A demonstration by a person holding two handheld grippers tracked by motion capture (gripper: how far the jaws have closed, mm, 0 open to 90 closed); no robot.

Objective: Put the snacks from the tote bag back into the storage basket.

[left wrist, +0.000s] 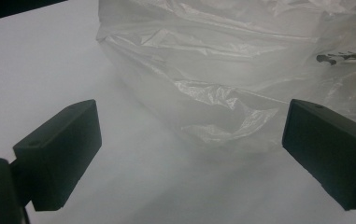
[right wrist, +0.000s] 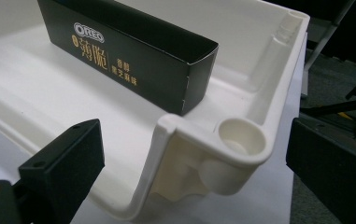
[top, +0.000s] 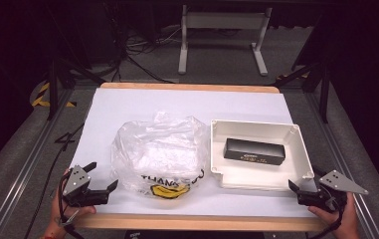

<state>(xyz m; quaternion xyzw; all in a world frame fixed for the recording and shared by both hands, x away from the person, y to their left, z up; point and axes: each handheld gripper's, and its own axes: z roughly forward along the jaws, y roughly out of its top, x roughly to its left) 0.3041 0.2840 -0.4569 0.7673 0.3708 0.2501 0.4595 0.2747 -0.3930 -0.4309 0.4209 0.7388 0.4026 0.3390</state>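
**Bench state: two grippers wide, one bag, one tray, one box**

White sheet covers the table (top: 127, 104), with a wooden edge showing at the near and far sides; beyond it, dark floor with cables and a white metal frame (top: 222, 37).

Count:
- 1 clear plastic bag (top: 157, 152), crumpled, printed "THANK" in black over a yellow mark. It lies at mid-table, left of the tray. Contents cannot be made out.
- 1 white plastic tray (top: 304, 149), open-topped, on the right half of the sheet, just beside the bag.
- 1 black box (top: 254, 151), marked "OREO" in the right gripper view, lying inside the tray, apart from its walls.
- 2 grippers, one per hand.

Left gripper (top: 102, 189): near left edge, jaws spread, nothing between them. In its own view the bag's lower edge sits just ahead of the jaws, not touched.

Right gripper (top: 296, 188): near right edge, jaws spread, gripping nothing. In its own view the tray's near corner stands between the jaws.
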